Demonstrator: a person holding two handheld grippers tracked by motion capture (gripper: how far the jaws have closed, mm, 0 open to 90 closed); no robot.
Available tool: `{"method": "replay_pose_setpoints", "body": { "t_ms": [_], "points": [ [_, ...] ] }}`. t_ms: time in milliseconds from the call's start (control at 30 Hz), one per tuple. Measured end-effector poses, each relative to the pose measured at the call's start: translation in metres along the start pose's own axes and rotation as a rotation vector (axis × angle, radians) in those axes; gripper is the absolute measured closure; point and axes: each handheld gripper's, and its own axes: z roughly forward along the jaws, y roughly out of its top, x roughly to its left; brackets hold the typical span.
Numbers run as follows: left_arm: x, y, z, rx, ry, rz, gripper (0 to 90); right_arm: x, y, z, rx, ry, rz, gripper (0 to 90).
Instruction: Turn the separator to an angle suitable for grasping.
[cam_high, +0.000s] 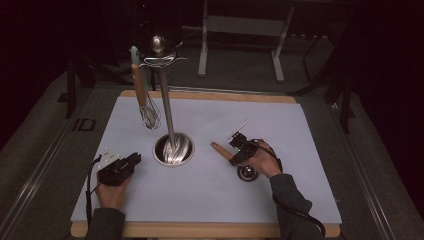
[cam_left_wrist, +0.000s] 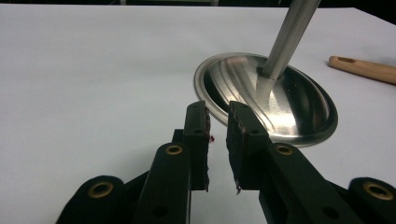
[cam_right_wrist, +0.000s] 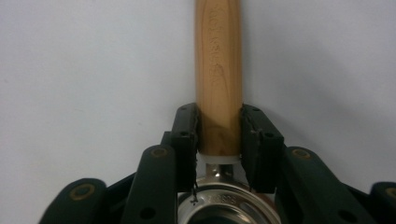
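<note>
A utensil with a wooden handle and a round metal head lies low over the white mat, right of centre. My right gripper is shut on that handle just above the metal head, and its pads press both sides. From above, the right gripper sits over the utensil, whose handle points up-left. My left gripper rests at the left of the mat, its jaws a narrow gap apart with nothing between them. It faces the round steel base of a utensil stand.
The stand's pole rises from its base at the mat's centre. A whisk with a wooden handle hangs from the hooks at its top. The white mat covers a wooden table; dark floor and table legs lie beyond.
</note>
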Motion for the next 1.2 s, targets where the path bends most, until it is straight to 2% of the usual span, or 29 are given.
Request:
{"method": "replay_pose_setpoints", "body": {
  "t_ms": [100,200,433,667,900,1200],
  "points": [
    [0.000,0.000,0.000,0.000,0.000,0.000,78.8,0.003,0.001,-0.003,-0.017,0.011,0.022,69.9],
    [0.000,0.000,0.000,0.000,0.001,0.001,78.8,0.004,0.000,-0.005,-0.050,0.041,0.024,70.0],
    [0.000,0.000,0.000,-0.002,0.002,0.002,78.8,0.008,-0.003,-0.012,-0.105,0.067,-0.022,70.0],
    [0.000,0.000,0.000,-0.001,0.003,0.002,78.8,0.008,-0.007,-0.020,-0.160,0.104,-0.042,70.0],
    [0.000,0.000,0.000,0.000,0.005,0.003,78.8,0.012,-0.007,-0.029,-0.193,0.093,-0.063,70.0],
    [0.000,0.000,0.000,-0.002,0.004,0.002,78.8,0.023,-0.004,-0.038,-0.238,0.121,-0.092,70.0]
  ]
}}
